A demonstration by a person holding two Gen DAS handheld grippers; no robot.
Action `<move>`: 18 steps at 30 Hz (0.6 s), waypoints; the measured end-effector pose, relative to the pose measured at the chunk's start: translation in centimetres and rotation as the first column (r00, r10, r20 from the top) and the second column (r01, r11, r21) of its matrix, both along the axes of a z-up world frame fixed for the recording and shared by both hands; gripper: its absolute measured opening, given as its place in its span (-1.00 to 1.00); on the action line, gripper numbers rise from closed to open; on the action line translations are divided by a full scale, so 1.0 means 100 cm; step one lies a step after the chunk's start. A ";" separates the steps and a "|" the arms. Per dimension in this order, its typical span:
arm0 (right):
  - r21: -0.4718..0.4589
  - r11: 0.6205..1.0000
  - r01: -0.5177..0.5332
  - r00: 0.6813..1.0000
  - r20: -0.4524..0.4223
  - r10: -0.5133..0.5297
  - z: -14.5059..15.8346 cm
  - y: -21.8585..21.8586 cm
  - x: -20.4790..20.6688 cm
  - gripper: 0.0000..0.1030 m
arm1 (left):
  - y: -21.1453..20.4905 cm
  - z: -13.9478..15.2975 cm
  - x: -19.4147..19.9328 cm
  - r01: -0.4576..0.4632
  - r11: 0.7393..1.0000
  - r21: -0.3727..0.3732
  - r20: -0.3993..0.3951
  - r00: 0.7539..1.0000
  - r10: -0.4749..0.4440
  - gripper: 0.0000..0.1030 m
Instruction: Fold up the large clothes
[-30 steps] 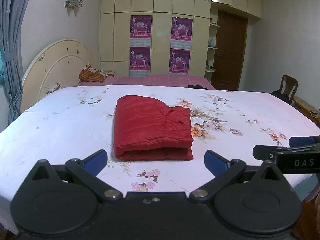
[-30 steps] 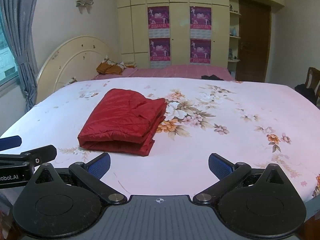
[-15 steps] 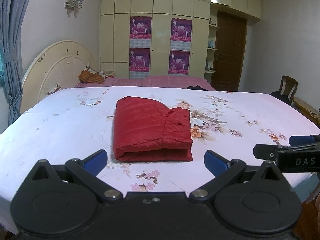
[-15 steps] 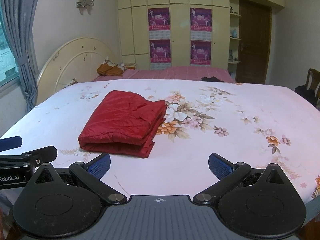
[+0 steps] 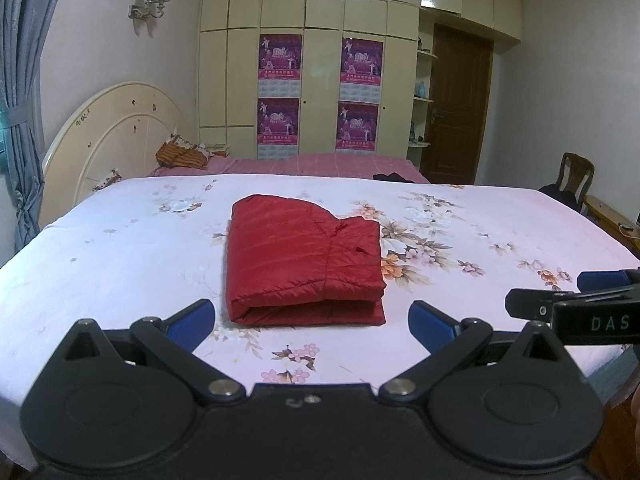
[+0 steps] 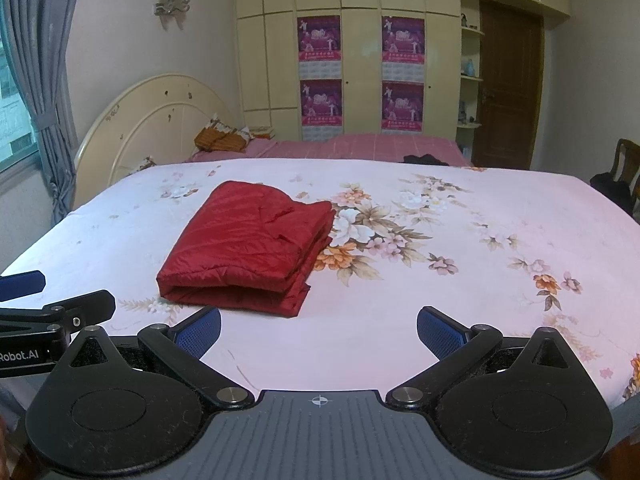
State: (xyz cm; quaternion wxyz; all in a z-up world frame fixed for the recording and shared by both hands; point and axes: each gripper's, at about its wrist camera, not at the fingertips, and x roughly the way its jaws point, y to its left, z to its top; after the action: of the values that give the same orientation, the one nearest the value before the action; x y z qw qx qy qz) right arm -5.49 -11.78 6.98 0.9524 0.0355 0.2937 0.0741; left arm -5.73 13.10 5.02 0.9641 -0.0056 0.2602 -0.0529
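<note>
A red quilted jacket (image 5: pixel 304 264) was seen folded into a thick rectangular bundle on the bed (image 5: pixel 120 248), which was covered by a pale pink sheet printed with flowers. The bundle lay on the near half of the bed, its folded edge facing the cameras, just beside a large flower print on its right. The left gripper (image 5: pixel 312 318) was held spread wide and empty, apart from the jacket, just short of its near edge. The right gripper (image 6: pixel 319 330) was likewise released and empty, with the jacket ahead and to its left. A curved cream headboard (image 6: pixel 152 120) and a wardrobe (image 5: pixel 320 60) hung with purple posters were visible behind.
</note>
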 end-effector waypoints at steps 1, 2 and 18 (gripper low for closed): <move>0.000 1.000 0.001 1.000 0.000 -0.001 0.000 0.000 0.000 1.00 | -0.001 0.000 0.000 0.000 1.000 -0.001 0.000 1.000 0.000 0.99; 0.000 1.000 0.001 1.000 0.000 -0.001 0.000 0.000 0.000 1.00 | -0.001 0.000 0.000 0.000 1.000 -0.001 0.001 1.000 0.000 0.99; 0.003 1.000 -0.001 1.000 -0.001 0.001 -0.001 -0.002 0.003 1.00 | 0.001 -0.002 0.005 0.028 1.000 0.007 -0.010 1.000 -0.028 0.98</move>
State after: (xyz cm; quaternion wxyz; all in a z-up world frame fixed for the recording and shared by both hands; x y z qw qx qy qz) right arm -5.16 -11.94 6.84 0.9522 0.0367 0.2939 0.0751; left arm -5.22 13.21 4.80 0.9620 0.0011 0.2650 -0.0655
